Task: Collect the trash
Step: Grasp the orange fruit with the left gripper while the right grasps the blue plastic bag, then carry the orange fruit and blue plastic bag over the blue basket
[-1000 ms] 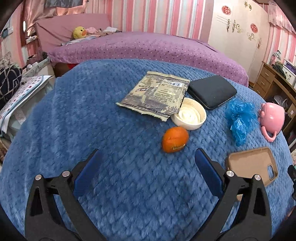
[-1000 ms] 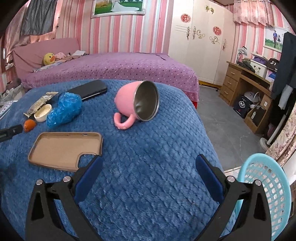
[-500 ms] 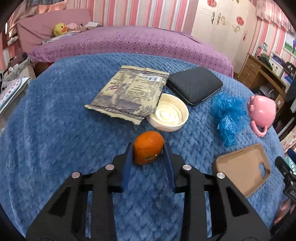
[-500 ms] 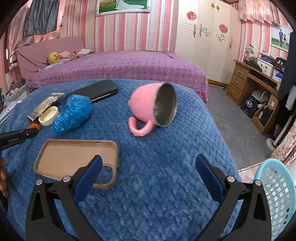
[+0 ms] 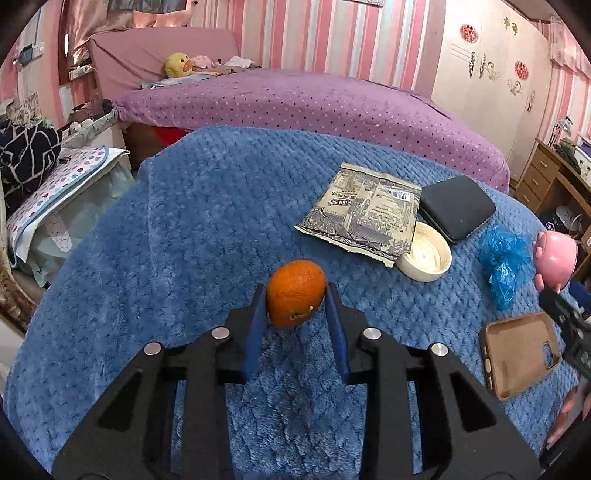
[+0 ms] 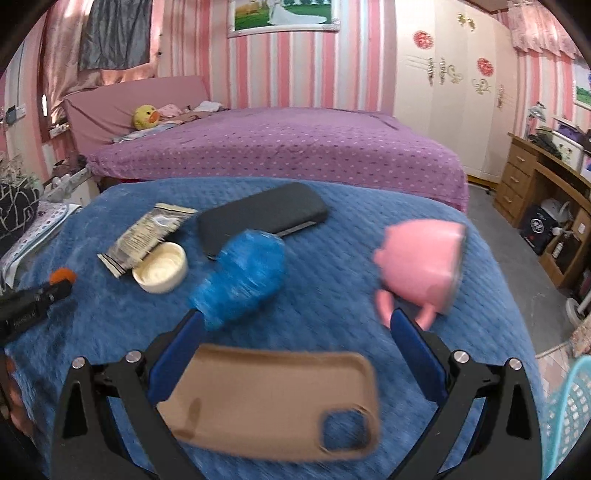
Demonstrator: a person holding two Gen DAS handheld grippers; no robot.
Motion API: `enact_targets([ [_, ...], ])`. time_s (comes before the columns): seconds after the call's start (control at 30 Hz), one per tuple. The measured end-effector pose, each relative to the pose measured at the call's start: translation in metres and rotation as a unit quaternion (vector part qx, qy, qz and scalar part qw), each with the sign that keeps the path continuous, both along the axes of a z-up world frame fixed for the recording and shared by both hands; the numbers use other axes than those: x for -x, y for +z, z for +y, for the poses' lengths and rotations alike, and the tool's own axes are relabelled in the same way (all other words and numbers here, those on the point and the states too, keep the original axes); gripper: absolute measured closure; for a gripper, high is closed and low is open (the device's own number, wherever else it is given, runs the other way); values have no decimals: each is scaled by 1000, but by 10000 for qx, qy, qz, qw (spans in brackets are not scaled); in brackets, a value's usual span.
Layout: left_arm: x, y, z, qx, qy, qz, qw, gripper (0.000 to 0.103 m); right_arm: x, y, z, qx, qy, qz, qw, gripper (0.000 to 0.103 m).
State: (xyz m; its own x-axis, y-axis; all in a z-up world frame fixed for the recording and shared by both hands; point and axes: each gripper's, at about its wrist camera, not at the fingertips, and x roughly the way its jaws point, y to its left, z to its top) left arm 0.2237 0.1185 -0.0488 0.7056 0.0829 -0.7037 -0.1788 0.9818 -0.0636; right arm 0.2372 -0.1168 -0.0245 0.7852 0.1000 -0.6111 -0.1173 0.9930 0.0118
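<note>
Orange: orange (image 5: 295, 293) sits between the blue pads (image 5: 255, 332) of the left gripper (image 5: 295, 306), above the blue blanket (image 5: 184, 240).
Left gripper: its jaws have just been closing and now press the fruit from both sides, only partly closed because of its width.
Right gripper: right gripper (image 6: 295, 332) stands wide open and holds nothing; tan phone case (image 6: 273, 398) lies on the blanket under its fingers.
Near the fruit: cream lid (image 5: 424, 254) is touching the corner of a printed wrapper (image 5: 365, 210); black case (image 5: 456, 206) is just beside the wrapper.
Further right: blue bag (image 5: 504, 258), crumpled, then pink mug (image 5: 556, 258) on its side.
Only in left view: the grip itself, seen from close; the stem scar of the fruit.
Only in right view: teal basket (image 6: 569, 413) at the lower right edge, off the blanket; framed picture (image 6: 282, 14) on the striped wall; the left gripper seen from the side at the left edge, with the fruit at its tip.
Writing: the wrapper has a barcode and printed text, too small to read.
Blur: right view is smeared, mostly at the mug and bag.
</note>
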Motion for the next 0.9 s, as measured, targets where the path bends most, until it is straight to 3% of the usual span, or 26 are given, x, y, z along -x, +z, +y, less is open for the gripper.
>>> enact_targets([
  [0.1,1,4,2,-132,21,-27,9999,72,-15,-2,15,86,92,73,9999,5],
  [0.2,1,2,11,63,17,-26,10000,72,-31,-12,29,165,211,291,9992,9],
  [0.4,-1,-5,22,119,236,178,9995,72,-47,-26,41,132,472,602,9970,51],
  [0.57,-1,-3,26,115,363,228,9990,72,-41,-24,42,172,610,497,9967,69],
  [0.9,17,9,3,53,112,57,9999,72,8,10,-2,274,363,-127,9989,71],
])
